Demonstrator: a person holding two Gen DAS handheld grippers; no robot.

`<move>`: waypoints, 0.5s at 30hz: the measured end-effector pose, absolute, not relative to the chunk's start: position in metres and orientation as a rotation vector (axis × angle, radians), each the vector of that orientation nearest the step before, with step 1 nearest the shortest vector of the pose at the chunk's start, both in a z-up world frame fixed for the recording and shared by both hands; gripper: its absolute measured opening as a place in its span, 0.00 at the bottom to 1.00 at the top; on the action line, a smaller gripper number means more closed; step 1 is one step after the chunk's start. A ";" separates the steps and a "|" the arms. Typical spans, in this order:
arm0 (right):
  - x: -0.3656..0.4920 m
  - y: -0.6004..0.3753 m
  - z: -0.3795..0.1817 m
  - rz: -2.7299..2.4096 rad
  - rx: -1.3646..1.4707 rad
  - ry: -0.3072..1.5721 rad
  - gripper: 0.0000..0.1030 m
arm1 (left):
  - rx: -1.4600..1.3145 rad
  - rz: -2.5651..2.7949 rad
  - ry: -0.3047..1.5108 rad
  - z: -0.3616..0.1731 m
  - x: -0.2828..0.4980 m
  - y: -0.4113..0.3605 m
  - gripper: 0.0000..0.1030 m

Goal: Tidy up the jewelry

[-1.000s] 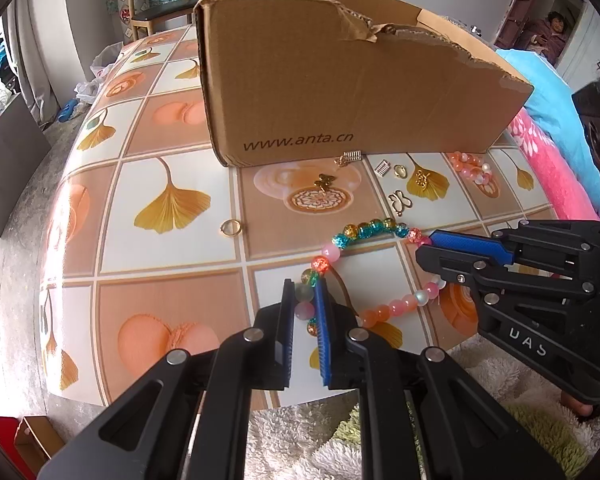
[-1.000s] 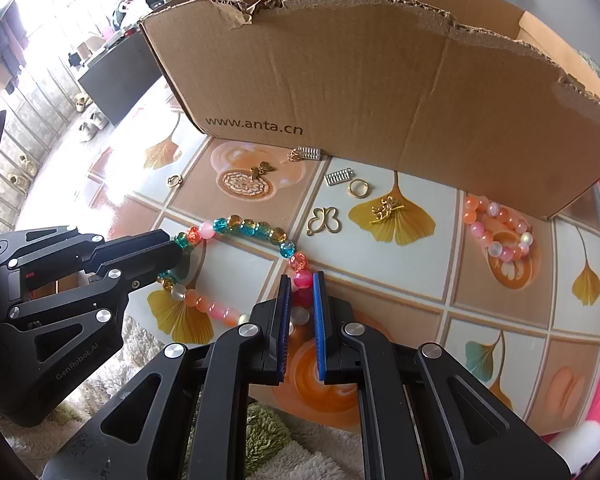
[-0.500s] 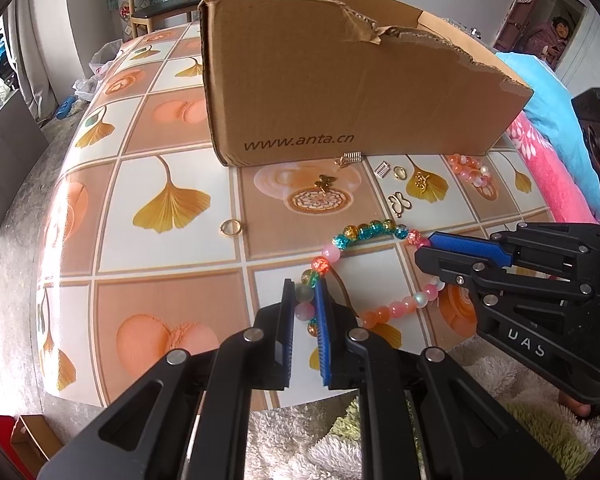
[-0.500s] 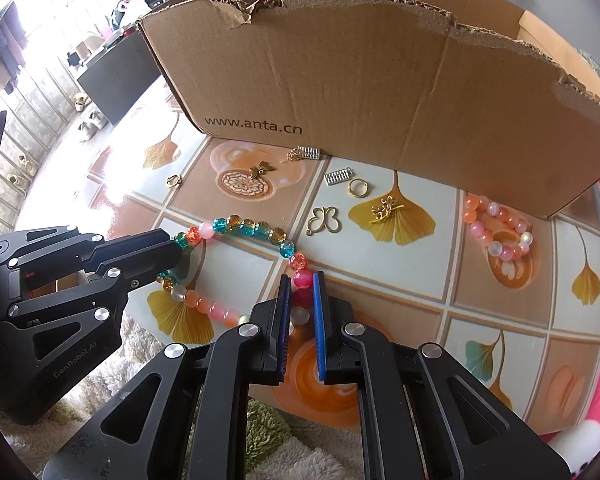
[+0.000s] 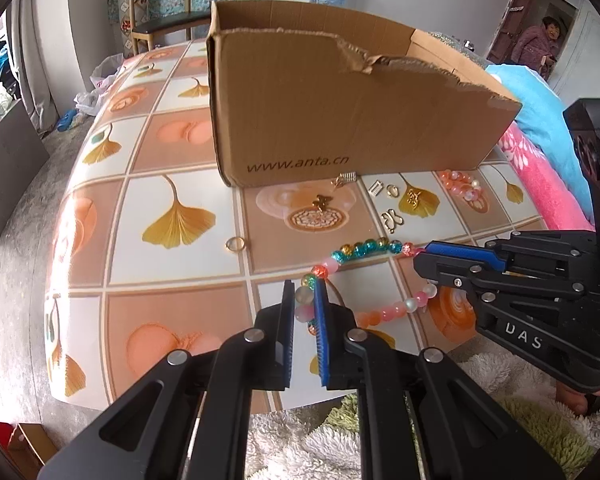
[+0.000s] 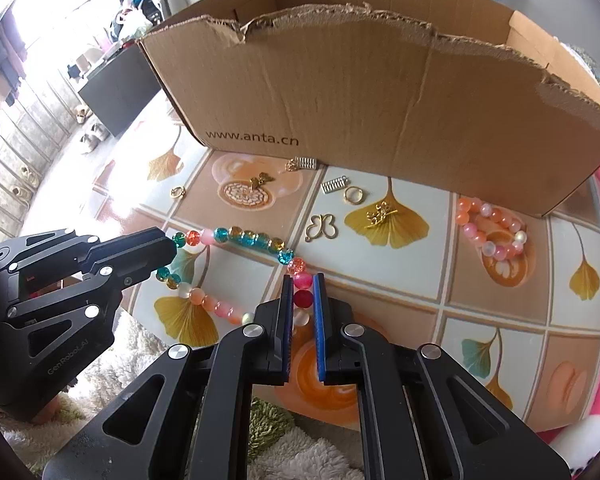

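A long bead necklace (image 5: 360, 249) of teal, amber, red and pink beads hangs in a loop just above the table's front edge; it also shows in the right wrist view (image 6: 244, 237). My left gripper (image 5: 305, 300) is shut on its left end. My right gripper (image 6: 303, 298) is shut on its right end and shows from the side in the left wrist view (image 5: 432, 258). An open cardboard box (image 5: 352, 116) marked www.anta.cn stands behind. A pink bead bracelet (image 6: 492, 228) and small gold pieces (image 6: 380, 214) lie in front of the box.
A gold ring (image 5: 235, 244) lies alone to the left. A gold butterfly outline (image 6: 321, 227), a small ring (image 6: 354, 195) and spring-like clasps (image 6: 334, 184) lie by the box. The tiled ginkgo-pattern table (image 5: 172, 288) ends just before me, with fluffy rug (image 5: 320, 448) below.
Both grippers, still holding the necklace, have risen a little, so the box looks slightly lower and its inside shows more. The necklace keeps its shape.
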State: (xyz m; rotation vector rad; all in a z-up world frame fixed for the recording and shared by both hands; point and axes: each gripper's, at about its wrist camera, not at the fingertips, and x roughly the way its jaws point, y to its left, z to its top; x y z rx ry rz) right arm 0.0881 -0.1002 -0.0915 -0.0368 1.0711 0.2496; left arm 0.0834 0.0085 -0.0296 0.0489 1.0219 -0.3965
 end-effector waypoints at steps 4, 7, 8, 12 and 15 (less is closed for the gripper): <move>0.084 -0.105 -0.089 0.255 -0.013 1.058 0.07 | 0.057 -0.395 0.997 -0.024 0.080 0.009 0.09; 0.084 -0.110 -0.088 0.257 -0.002 1.054 0.07 | 0.062 -0.392 0.977 -0.020 0.078 0.008 0.09; 0.084 -0.111 -0.087 0.258 -0.001 1.054 0.07 | 0.065 -0.389 0.974 -0.019 0.078 0.008 0.09; 0.084 -0.111 -0.086 0.261 -0.004 1.055 0.07 | 0.069 -0.381 0.976 -0.021 0.079 0.007 0.09; 0.084 -0.111 -0.090 0.262 0.003 1.071 0.07 | 0.069 -0.375 0.991 -0.025 0.082 0.009 0.09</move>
